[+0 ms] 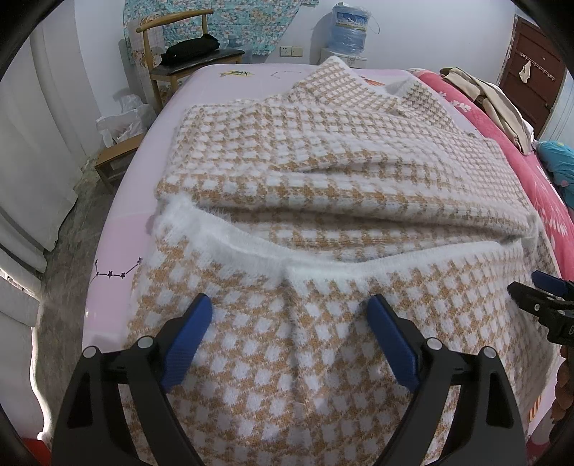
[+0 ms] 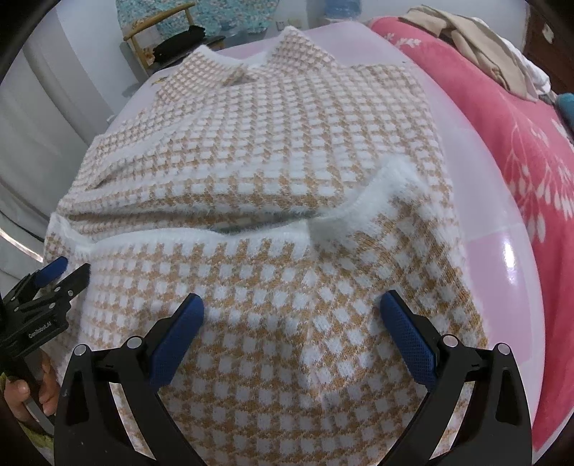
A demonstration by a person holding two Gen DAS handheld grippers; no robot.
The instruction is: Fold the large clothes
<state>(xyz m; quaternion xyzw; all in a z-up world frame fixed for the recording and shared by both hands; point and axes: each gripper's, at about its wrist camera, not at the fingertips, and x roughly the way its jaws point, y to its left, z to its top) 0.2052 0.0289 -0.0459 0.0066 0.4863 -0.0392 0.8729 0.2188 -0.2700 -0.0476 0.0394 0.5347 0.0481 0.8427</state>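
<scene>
A tan-and-white checked sweater (image 1: 323, 161) (image 2: 269, 143) lies spread on a pink sheet (image 1: 118, 251) (image 2: 495, 251). Its near part is folded up over the body, so the fuzzy white hem (image 1: 222, 236) (image 2: 358, 200) runs across the middle. My left gripper (image 1: 288, 301) (image 2: 66, 272) hovers over the folded part's left side, jaws wide, nothing pinched between the blue pads. My right gripper (image 2: 292, 297) (image 1: 531, 286) stands open over the right side, its pads also apart from the cloth. A hand (image 2: 21, 390) holds the left gripper's handle.
A red flowered blanket (image 1: 502, 136) (image 2: 502, 125) borders the sheet on the right, with beige clothes (image 1: 495, 96) piled on it. Beyond the far edge stand a wooden chair (image 1: 172, 53) and a water bottle (image 1: 349, 32). A stool with a plastic bag (image 1: 122, 122) sits at the left.
</scene>
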